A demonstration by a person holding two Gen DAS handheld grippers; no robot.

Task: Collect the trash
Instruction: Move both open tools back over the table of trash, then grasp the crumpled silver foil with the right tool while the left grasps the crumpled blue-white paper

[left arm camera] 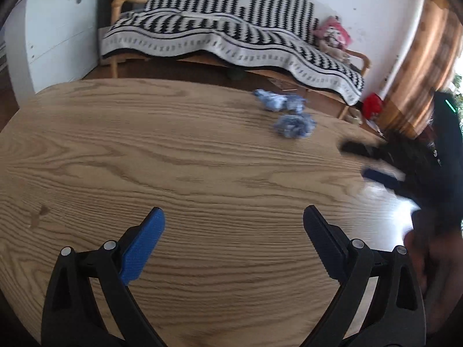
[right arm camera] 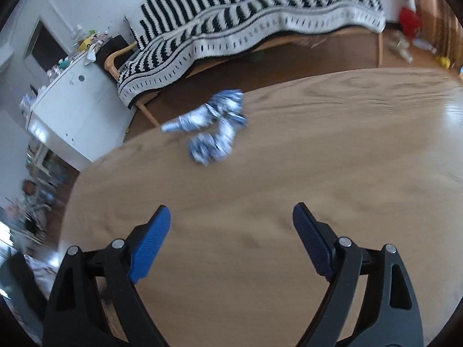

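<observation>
**Crumpled wrappers not yet picked up, both grippers empty**

Crumpled wrappers (right arm camera: 214, 127), blue and white, lie in a loose cluster near the far edge of the wooden table (right arm camera: 318, 173). From my right wrist camera they sit at about eleven o'clock, well ahead of the fingers; from my left wrist camera the same wrappers (left arm camera: 285, 114) show at about one o'clock, as two or perhaps three wads close together. Motion blur keeps me from counting them for certain, or from saying whether they touch.

My right gripper (right arm camera: 231, 225) stands spread wide with nothing between its blue pads, only bare tabletop. My left gripper (left arm camera: 234, 225) is likewise released and empty. At three o'clock in the left view I can make out the right gripper (left arm camera: 373, 162) as a dark, blurred shape above the table, near the wrappers but apart from them.

I judge the task barely begun: no piece is held, and I see no bin or bag in either view, so I cannot tell where the trash should go. Everything visible is left to collect.

Beyond the table stands a bench draped in a black-and-white blanket (right arm camera: 246, 23), with a white cabinet (right arm camera: 75, 110) at nine o'clock.
</observation>
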